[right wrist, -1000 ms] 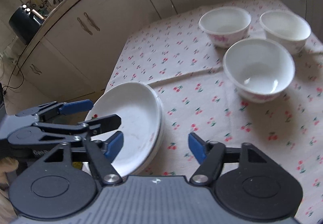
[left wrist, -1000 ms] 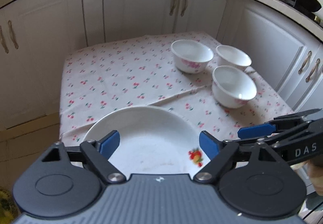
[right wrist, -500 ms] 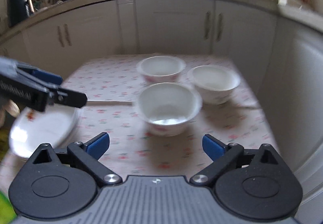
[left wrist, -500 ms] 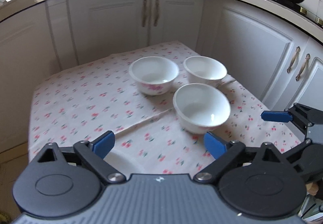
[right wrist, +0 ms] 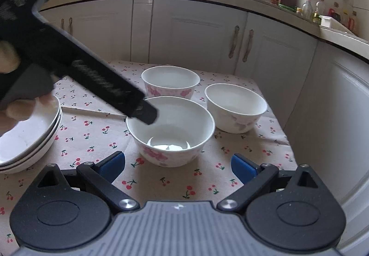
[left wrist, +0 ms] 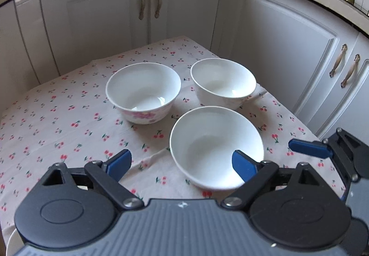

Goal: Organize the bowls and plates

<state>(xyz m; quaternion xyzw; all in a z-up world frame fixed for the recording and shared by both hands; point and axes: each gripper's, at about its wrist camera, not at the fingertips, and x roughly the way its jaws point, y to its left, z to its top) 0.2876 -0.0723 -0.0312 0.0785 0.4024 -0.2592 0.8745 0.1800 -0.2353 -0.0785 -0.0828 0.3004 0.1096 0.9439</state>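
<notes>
Three bowls stand on the cherry cloth; the nearest bowl [right wrist: 170,131] sits at frame centre straight ahead of the right gripper [right wrist: 178,165], wide and empty; the left gripper [left wrist: 182,163], jaws easing inward on nothing, has it lower right; stacked plates [right wrist: 27,136] lie left.

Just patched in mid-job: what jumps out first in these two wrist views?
Three white bowls clustered on the cherry-print tablecloth, the nearest centred ahead of the open right gripper. The left gripper, empty and closing slightly, reaches over that bowl's rim. Stacked plates sit at the table's left edge.
</notes>
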